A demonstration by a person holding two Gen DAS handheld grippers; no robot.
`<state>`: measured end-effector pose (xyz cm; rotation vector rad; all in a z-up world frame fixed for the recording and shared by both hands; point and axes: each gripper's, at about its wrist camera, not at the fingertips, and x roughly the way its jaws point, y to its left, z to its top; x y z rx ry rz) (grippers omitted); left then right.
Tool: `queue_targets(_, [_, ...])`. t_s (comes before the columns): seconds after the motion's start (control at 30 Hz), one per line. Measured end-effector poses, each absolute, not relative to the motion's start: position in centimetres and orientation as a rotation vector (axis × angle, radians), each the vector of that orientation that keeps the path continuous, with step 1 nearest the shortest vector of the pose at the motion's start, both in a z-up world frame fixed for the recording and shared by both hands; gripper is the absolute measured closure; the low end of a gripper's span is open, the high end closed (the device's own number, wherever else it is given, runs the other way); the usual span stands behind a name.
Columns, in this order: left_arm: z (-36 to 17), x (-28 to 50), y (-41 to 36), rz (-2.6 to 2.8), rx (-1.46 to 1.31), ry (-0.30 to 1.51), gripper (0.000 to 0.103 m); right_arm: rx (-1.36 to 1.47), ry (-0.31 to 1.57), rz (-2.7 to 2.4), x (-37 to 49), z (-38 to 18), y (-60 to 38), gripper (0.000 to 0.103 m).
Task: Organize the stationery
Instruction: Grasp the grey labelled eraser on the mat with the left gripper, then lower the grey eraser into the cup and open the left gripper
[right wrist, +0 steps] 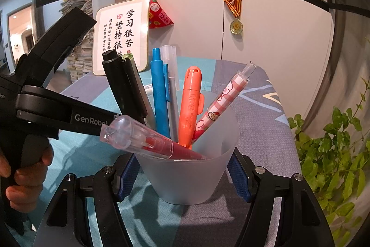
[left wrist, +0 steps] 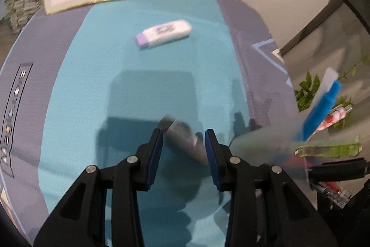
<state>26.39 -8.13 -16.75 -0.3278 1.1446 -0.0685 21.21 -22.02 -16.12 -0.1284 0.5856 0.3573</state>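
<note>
My left gripper (left wrist: 183,132) hangs open just above the teal cloth (left wrist: 138,85). A blurred dark grey pen-like thing (left wrist: 189,145) lies slantwise between its blue pads, with no clear press on it. Farther off rests a white eraser with a purple end (left wrist: 164,32). My right gripper (right wrist: 182,168) is shut on a frosted cup (right wrist: 185,182), a pad on either side. The cup holds a black marker (right wrist: 122,85), a blue pen (right wrist: 159,94), an orange highlighter (right wrist: 190,103), a pink checked pen (right wrist: 222,98) and a red pen (right wrist: 148,140). The left gripper's body (right wrist: 57,108) crosses behind it.
A framed calligraphy sign (right wrist: 122,36) leans at the back of the table. A medal (right wrist: 236,26) hangs on the white cabinet. A leafy plant (right wrist: 335,154) stands off the table's right edge. A hand (right wrist: 23,177) grips the left tool's handle.
</note>
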Motion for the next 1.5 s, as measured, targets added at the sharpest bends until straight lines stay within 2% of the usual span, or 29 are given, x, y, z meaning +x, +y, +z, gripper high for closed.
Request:
queue_targets(0.13, [-17.0, 26.6, -8.4, -0.042, -0.317, 1.154, 0.063, -0.128, 0.586, 0.357, 21.2, -16.1, -22.0, 0.032])
queue_targets(0.3, [-17.0, 27.4, -8.6, -0.031, -0.313, 1.135, 0.066, -0.125, 0.586, 0.355, 21.3, -16.1, -22.0, 0.032])
queue_targets(0.37, [-17.0, 27.4, -8.6, -0.029, -0.285, 1.126, 0.081, -0.124, 0.585, 0.356, 21.3, -16.1, -22.0, 0.032])
queue_targets(0.47, [-17.2, 27.0, -8.4, -0.069, -0.258, 1.103, 0.086, -0.126, 0.585, 0.356, 21.3, -16.1, -22.0, 0.032])
queue_targets(0.7, [-16.8, 24.7, -6.5, -0.177, -0.209, 1.081, 0.087, -0.128, 0.585, 0.355, 21.3, -16.1, -22.0, 0.032])
queue_targets(0.97, [-12.4, 22.2, -4.8, -0.256, -0.250, 0.916, 0.089, -0.141, 0.583, 0.350, 21.2, -16.1, -21.9, 0.032])
queue_targets(1.23, [-10.9, 21.1, -5.0, -0.292, -0.264, 0.841, 0.089, -0.154, 0.580, 0.345, 21.0, -16.1, -21.7, 0.032])
queue_targets(1.5, [-4.8, 18.5, -6.4, -0.467, -0.272, 0.618, 0.089, -0.152, 0.580, 0.345, 21.0, -16.1, -21.7, 0.032])
